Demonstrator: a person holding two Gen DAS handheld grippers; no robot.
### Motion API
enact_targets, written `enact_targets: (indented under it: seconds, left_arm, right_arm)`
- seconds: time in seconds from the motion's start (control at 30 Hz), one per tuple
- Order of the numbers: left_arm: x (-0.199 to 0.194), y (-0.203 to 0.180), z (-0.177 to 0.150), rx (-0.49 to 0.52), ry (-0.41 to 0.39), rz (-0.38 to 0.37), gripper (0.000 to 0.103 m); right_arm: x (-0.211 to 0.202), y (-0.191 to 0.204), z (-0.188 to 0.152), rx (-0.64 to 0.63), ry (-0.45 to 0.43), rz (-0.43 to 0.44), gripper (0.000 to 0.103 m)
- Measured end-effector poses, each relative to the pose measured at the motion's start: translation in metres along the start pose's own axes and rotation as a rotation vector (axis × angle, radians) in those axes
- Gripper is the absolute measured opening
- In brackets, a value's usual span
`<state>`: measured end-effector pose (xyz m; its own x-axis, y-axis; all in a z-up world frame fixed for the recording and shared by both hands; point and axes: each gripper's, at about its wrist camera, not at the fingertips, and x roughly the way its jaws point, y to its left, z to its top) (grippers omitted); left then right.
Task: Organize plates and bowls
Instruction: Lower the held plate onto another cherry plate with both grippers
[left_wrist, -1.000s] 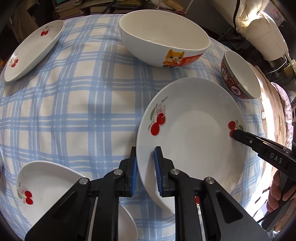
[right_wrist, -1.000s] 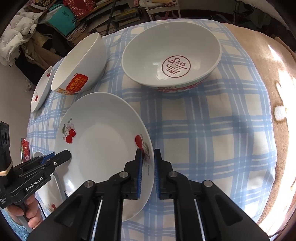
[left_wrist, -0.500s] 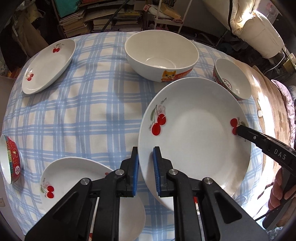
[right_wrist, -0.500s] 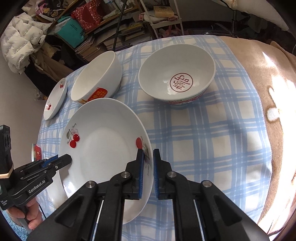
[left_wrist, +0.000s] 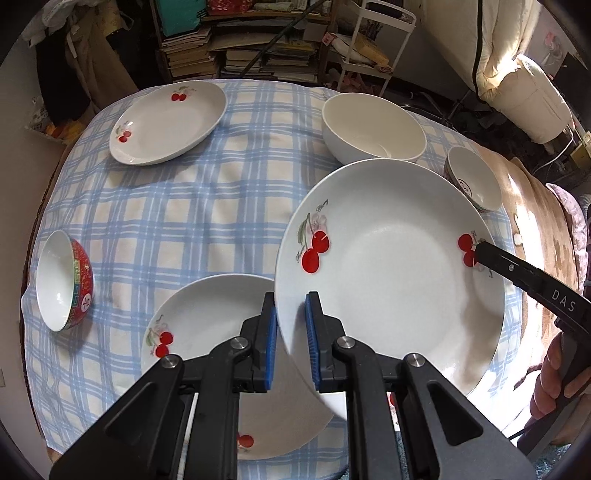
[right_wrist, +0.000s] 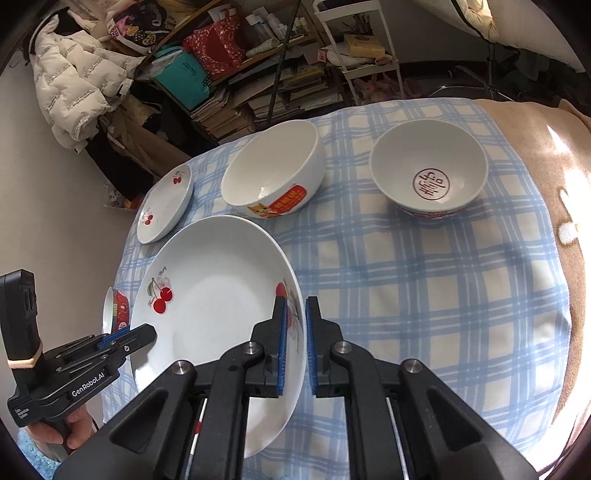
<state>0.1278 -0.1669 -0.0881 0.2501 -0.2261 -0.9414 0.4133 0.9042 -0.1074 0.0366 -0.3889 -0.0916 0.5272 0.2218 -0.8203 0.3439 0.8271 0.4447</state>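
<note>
Both grippers, left gripper (left_wrist: 290, 332) and right gripper (right_wrist: 295, 343), pinching opposite rims of cherry plate (left_wrist: 391, 266), mid-carry above table; next, likely lowering onto second cherry plate (left_wrist: 214, 317).

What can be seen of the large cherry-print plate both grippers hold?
The large plate is white, glossy, ceramic-looking and shallow, with red cherry prints near opposite rims. It hangs tilted above the checked tablecloth, partly over a smaller cherry plate. The left gripper and right gripper pinch opposite rims; nothing else touches it.
</note>
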Motion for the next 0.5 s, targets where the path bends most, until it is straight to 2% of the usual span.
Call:
enact_targets:
  seconds: [0.5]
  left_arm:
    - [-0.041,0.081,-0.04,-0.113,-0.04,0.028,0.014]
  right_arm:
    - [0.019,0.091,-0.037,-0.181,0.022,-0.004,0.011]
